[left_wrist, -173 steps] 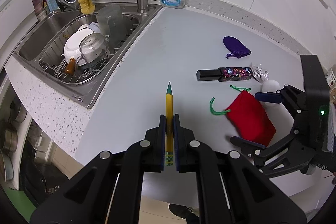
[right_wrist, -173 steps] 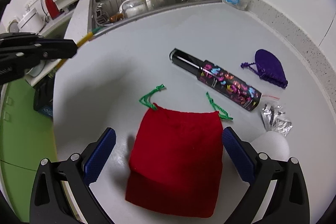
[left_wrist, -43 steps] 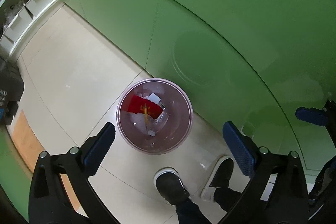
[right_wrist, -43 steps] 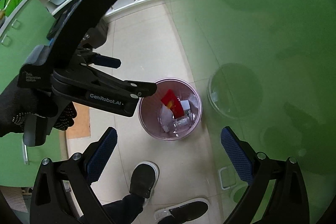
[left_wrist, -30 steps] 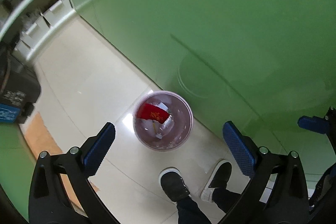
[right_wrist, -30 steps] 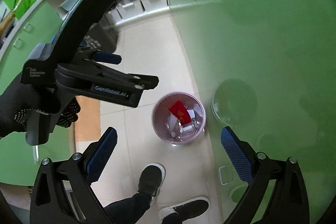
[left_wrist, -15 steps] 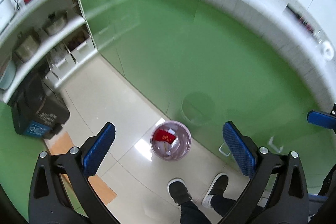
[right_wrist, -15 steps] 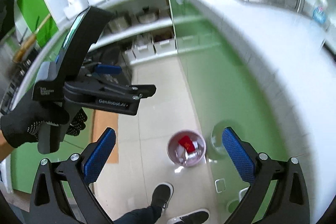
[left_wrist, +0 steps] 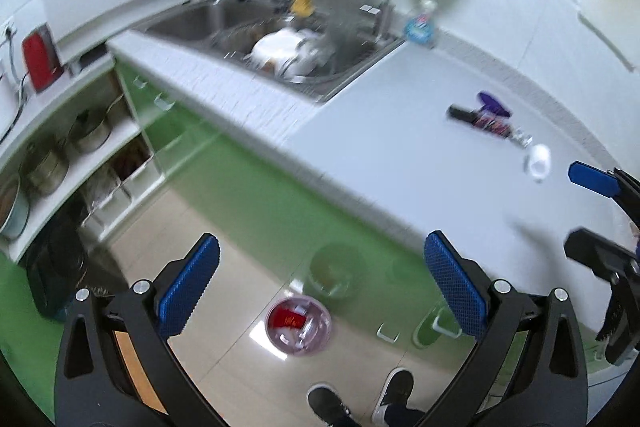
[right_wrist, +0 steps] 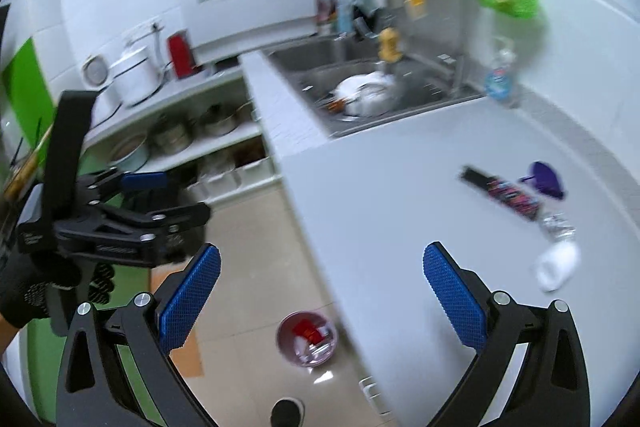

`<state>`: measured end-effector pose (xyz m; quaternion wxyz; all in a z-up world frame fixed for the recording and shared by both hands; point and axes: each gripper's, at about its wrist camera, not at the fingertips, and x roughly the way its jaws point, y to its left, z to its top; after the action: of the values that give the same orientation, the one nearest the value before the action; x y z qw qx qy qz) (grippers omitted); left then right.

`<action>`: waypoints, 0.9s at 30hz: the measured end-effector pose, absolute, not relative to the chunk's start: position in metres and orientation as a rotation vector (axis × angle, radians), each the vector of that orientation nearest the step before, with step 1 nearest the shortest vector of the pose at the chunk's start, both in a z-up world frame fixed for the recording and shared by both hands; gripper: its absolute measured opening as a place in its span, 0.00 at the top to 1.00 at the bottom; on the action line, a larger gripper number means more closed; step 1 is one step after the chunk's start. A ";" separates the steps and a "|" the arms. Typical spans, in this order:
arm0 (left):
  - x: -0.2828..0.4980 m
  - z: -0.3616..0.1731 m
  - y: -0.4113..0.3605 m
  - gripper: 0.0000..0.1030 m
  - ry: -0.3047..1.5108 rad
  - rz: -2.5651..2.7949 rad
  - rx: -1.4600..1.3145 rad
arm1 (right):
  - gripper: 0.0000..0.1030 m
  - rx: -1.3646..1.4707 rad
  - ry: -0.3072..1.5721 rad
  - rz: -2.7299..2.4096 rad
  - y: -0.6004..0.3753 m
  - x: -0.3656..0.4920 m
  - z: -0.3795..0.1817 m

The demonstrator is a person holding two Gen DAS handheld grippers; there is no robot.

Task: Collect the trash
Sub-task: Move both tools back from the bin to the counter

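— Trash bin (left_wrist: 299, 320), where is it?
— On the floor (left_wrist: 224, 347), below the table (left_wrist: 384, 147) edge, with a red bag (left_wrist: 285, 317) inside.
— And the tools?
— The left tool (left_wrist: 318, 287) and the right tool (right_wrist: 320, 293) are both wide open, holding nothing.
— What's on the table?
— A black tube (right_wrist: 500, 191), a purple pouch (right_wrist: 546, 180) and a white ball (right_wrist: 558, 264), near the far right edge.

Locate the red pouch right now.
The red pouch lies inside the pink bin on the floor beside the green cabinets, low centre in both wrist views, just ahead of the person's shoes.
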<state>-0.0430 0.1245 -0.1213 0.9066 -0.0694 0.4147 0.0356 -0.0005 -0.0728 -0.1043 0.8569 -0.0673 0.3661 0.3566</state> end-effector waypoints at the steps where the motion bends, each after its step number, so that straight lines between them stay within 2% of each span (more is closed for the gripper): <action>1: -0.040 -0.118 0.120 0.03 0.852 0.064 -0.140 | 0.06 -0.133 0.761 0.730 -0.081 0.004 -0.098; 16: 0.033 -0.064 0.027 0.03 0.799 -0.096 -0.049 | 0.06 -0.057 0.721 0.552 -0.172 0.058 -0.060; 27: 0.083 -0.079 -0.033 0.03 0.856 -0.184 -0.006 | 0.06 -0.060 0.820 0.445 -0.219 0.098 -0.092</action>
<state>0.0827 -0.0335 -0.0790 0.9056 -0.0027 0.4146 -0.0890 0.0977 -0.2194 -0.0920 0.8927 -0.0289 0.3954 0.2144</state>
